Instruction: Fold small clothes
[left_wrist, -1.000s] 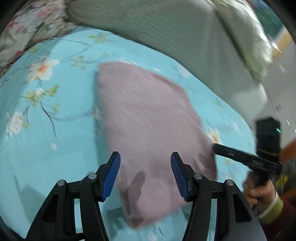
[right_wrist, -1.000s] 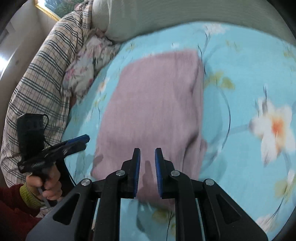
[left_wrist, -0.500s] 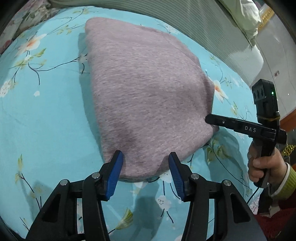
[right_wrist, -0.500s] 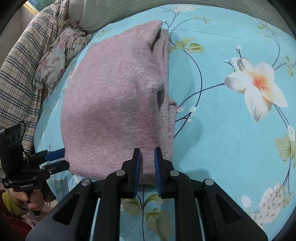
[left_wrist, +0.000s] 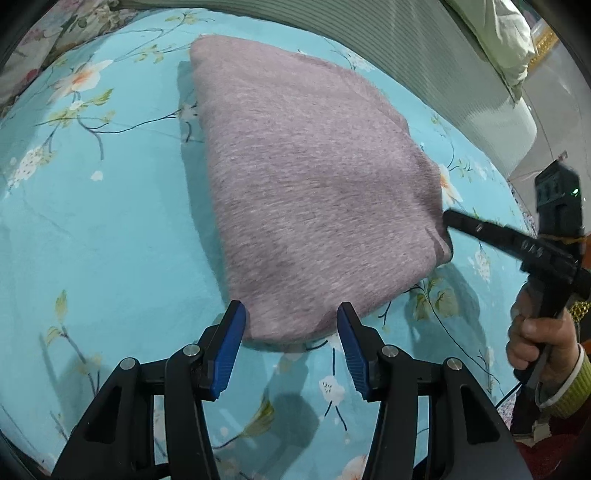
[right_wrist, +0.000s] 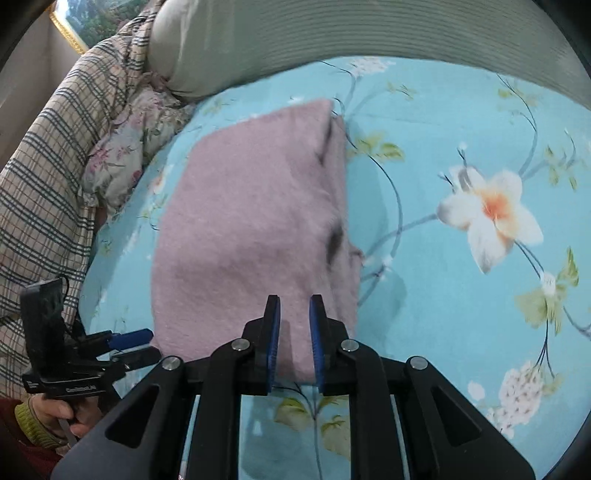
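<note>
A folded mauve fuzzy garment (left_wrist: 314, 184) lies flat on the turquoise floral bedsheet (left_wrist: 92, 229); it also shows in the right wrist view (right_wrist: 251, 229). My left gripper (left_wrist: 291, 328) is open, its blue pads either side of the garment's near edge, not gripping it. My right gripper (right_wrist: 293, 325) has its jaws slightly apart at the garment's near right corner, with fabric between the pads. The right gripper shows in the left wrist view (left_wrist: 454, 221) touching the garment's right corner. The left gripper shows in the right wrist view (right_wrist: 136, 343) at the garment's left corner.
A grey-green ribbed cushion (right_wrist: 351, 33) lies behind the garment. A plaid blanket (right_wrist: 44, 166) and a floral pillow (right_wrist: 122, 147) lie to the left in the right wrist view. The bed's edge falls away at right in the left wrist view.
Both grippers dropped to the garment's near edge, then drew back slightly. The right gripper's jaws have opened a little. The garment now lies flat.
</note>
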